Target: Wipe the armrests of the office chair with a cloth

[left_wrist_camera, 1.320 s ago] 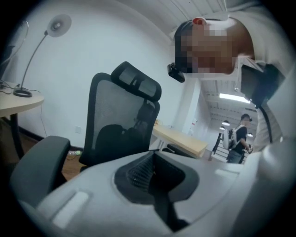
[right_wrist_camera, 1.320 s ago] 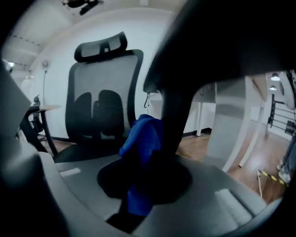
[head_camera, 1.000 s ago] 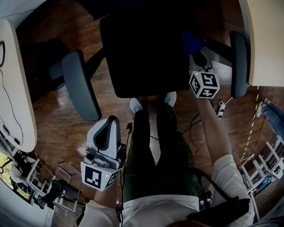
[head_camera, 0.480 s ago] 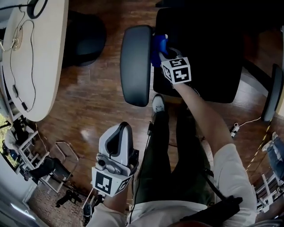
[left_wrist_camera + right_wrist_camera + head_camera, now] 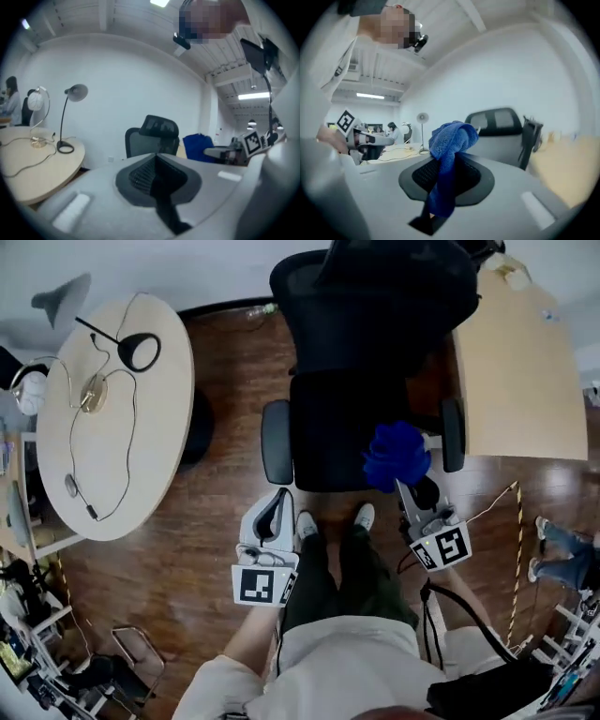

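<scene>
The black office chair (image 5: 361, 381) stands in front of me, its left armrest (image 5: 277, 442) and right armrest (image 5: 453, 434) both bare. My right gripper (image 5: 405, 486) is shut on a bunched blue cloth (image 5: 396, 456), held in the air near the seat's front right corner. In the right gripper view the blue cloth (image 5: 447, 154) hangs out of the closed jaws, with the chair's back (image 5: 497, 125) behind it. My left gripper (image 5: 278, 498) is shut and holds nothing, off the seat's front left corner. The left gripper view shows the chair (image 5: 152, 133) and the cloth (image 5: 197, 143) beyond its closed jaws.
A round table (image 5: 108, 484) with a desk lamp (image 5: 139, 351) and a cable is at the left. A rectangular wooden desk (image 5: 520, 381) stands close to the right armrest. My legs and shoes (image 5: 307, 524) are just before the seat, on wooden floor (image 5: 220, 540).
The view has pulled back from the chair. My right gripper and cloth have left the left armrest and now hang near the seat's front right. The left gripper stays shut.
</scene>
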Tool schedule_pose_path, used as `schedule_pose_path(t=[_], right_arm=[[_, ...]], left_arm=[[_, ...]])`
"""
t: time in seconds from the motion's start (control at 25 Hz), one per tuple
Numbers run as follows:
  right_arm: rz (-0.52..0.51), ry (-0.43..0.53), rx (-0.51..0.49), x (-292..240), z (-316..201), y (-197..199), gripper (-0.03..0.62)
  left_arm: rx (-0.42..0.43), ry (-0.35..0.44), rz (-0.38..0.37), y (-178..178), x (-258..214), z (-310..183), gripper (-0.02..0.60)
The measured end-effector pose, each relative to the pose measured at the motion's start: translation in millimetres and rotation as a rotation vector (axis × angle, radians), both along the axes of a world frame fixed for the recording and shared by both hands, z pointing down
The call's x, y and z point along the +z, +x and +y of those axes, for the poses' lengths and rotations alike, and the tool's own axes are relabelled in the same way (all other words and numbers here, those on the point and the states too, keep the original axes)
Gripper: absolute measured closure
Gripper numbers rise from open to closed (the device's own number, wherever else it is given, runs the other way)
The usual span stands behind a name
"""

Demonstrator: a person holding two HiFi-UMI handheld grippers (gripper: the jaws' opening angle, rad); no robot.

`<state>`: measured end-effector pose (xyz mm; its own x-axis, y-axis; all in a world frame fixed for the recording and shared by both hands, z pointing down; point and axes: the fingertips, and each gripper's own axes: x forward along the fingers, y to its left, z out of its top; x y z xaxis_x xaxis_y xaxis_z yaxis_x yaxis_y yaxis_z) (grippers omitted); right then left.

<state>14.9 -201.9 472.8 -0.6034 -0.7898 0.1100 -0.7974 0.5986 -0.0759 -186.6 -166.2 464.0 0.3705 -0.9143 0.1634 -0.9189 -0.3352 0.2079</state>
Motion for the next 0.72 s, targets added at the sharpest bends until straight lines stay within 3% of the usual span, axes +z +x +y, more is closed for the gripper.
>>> schedule_pose_path(t=[0.16,0.32,0.48,0.72], right_arm=[[-0.002,0.110,0.100,-131.1,50.6,52.3,0.519],[-0.008,0.195,0.068,-183.0,97.8,86.5,0.517],[-0.057,0.260,0.075,-212.0,154.8,126.6,0.517],[-0.116,0.286,0.031,-225.7,250.2,187.2,0.517]], left_arm=[[0.105,0.102,-0.021,46.9,-122.9,5.9,0.581],[0.174,0.268,-0.081,91.0,-211.1,45.2,0.581],[0.162,0.294,-0.141,120.6,-242.9,106.5,0.558],[0.122,0.275,-0.049,188.4,-250.5,202.2,0.558]])
